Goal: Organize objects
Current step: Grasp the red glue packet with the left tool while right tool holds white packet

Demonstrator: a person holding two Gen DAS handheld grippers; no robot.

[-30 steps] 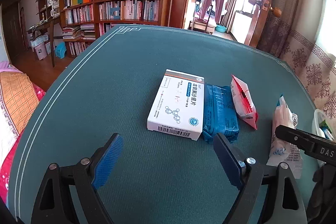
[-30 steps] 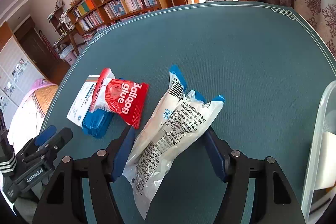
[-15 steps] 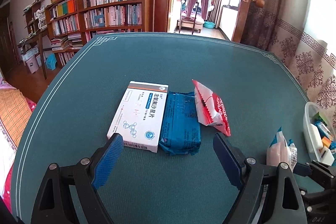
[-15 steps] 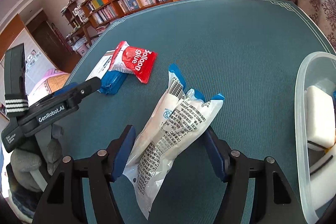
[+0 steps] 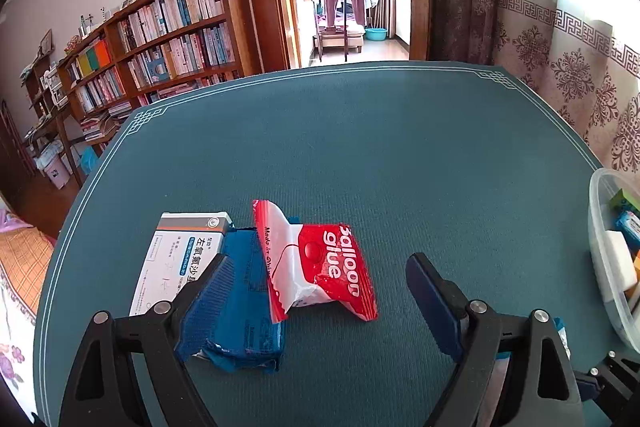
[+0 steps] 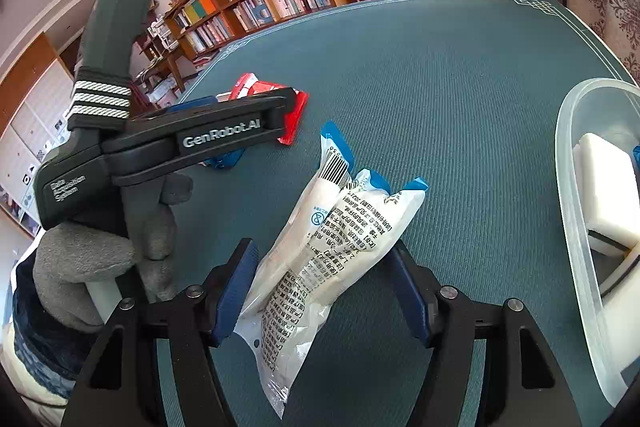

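So, L to R on the green table: white medicine box, blue pack touching it, then red balloon glue packet leaning over the blue pack's right edge. My left gripper is wide open w/ nothing in it; the red packet sits just ahead, between the fingers, long axis running across the gap, so I'd say L hand is nearer for that one. Right gripper is closed down on the white wipes pack, its long axis pointing fwd-right. Clear bin is just right of it; prob. the drop spot.
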